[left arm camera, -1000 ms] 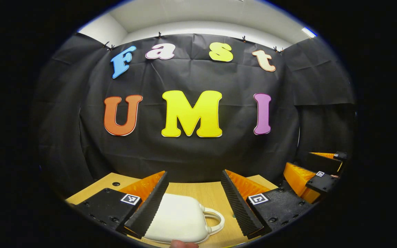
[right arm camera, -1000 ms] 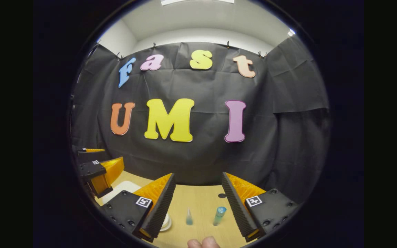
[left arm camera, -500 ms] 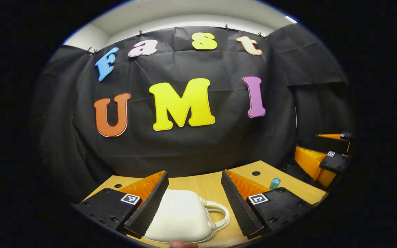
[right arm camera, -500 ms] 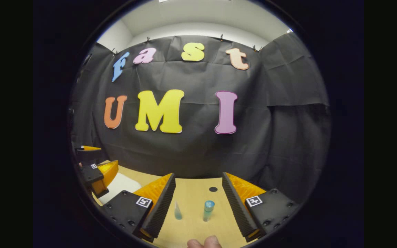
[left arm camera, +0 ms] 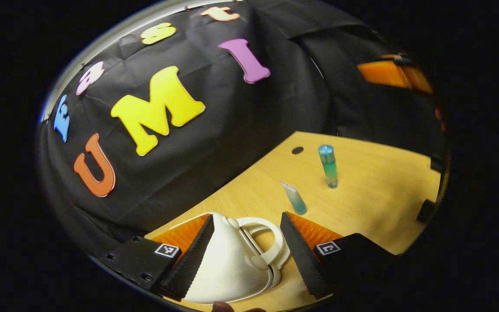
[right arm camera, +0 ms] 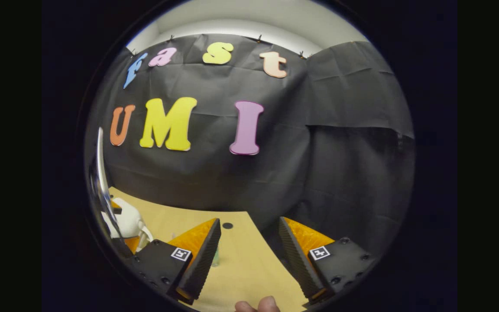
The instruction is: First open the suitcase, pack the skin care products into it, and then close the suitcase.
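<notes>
A small white suitcase (left arm camera: 225, 266) lies shut on the wooden table (left arm camera: 383, 182), its looped handle (left arm camera: 271, 236) pointing right. My left gripper (left arm camera: 246, 216) is open and rolled sideways, its fingers standing either side of the case's handle end. A small teal tube (left arm camera: 295, 199) and a taller blue-capped bottle (left arm camera: 328, 167) stand upright further right. My right gripper (right arm camera: 249, 221) is open over bare table, with nothing between its fingers. The suitcase (right arm camera: 130, 219) sits at the far left of the right gripper view. A bottle (right arm camera: 216, 256) peeks from behind the right gripper's left finger.
The black cloth wall closes off the table's back and right sides. A dark round hole (left arm camera: 297, 150) marks the tabletop near the bottle, also seen as the hole (right arm camera: 228, 225). The other gripper (left arm camera: 392, 73) hangs at the upper right. A thumb (right arm camera: 258, 305) shows at the bottom edge.
My left gripper has rolled sideways and swung right, with the suitcase handle now between its fingers and both bottles in sight. My right gripper has turned right, so the bottles left its gap.
</notes>
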A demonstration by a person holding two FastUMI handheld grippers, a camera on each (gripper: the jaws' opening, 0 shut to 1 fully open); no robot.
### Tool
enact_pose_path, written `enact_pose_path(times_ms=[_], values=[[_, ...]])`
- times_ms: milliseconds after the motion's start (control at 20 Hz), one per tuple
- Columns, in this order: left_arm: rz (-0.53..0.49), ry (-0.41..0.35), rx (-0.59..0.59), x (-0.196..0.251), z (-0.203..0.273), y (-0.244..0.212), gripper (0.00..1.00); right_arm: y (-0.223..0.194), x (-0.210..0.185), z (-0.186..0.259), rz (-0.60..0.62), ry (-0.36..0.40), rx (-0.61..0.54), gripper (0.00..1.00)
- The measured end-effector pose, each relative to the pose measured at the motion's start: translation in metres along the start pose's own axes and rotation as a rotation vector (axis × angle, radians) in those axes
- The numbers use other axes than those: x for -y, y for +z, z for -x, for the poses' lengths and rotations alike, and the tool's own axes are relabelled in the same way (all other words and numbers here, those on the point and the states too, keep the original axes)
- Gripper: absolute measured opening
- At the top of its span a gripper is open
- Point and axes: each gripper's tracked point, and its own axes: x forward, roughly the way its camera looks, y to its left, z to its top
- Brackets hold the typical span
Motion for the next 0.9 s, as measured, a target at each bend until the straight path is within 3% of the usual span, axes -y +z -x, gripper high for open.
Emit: enact_pose_path(times_ms=[250,400,600,800,850,900], values=[[-0.284,-0.037,-0.205,0.025,-0.034,-0.051,0.96,-0.021,0.035,0.008,-0.016,-0.070,-0.045,0.80],[-0.331,-0.034,-0.251,0.027,-0.047,-0.063,0.93,-0.027,0.044,0.006,-0.029,-0.085,-0.052,0.80],[-0.385,-0.011,-0.319,0.026,-0.063,-0.072,0.79,-0.039,0.050,0.000,-0.065,-0.091,-0.077,0.80],[-0.387,-0.010,-0.392,0.030,-0.069,-0.084,0.56,-0.046,0.051,-0.004,-0.084,-0.085,-0.093,0.80],[-0.385,0.000,-0.389,0.027,-0.069,-0.081,0.42,-0.046,0.051,-0.005,-0.088,-0.088,-0.090,0.80],[-0.377,0.006,-0.389,0.028,-0.067,-0.080,0.36,-0.045,0.052,-0.004,-0.093,-0.090,-0.088,0.80]])
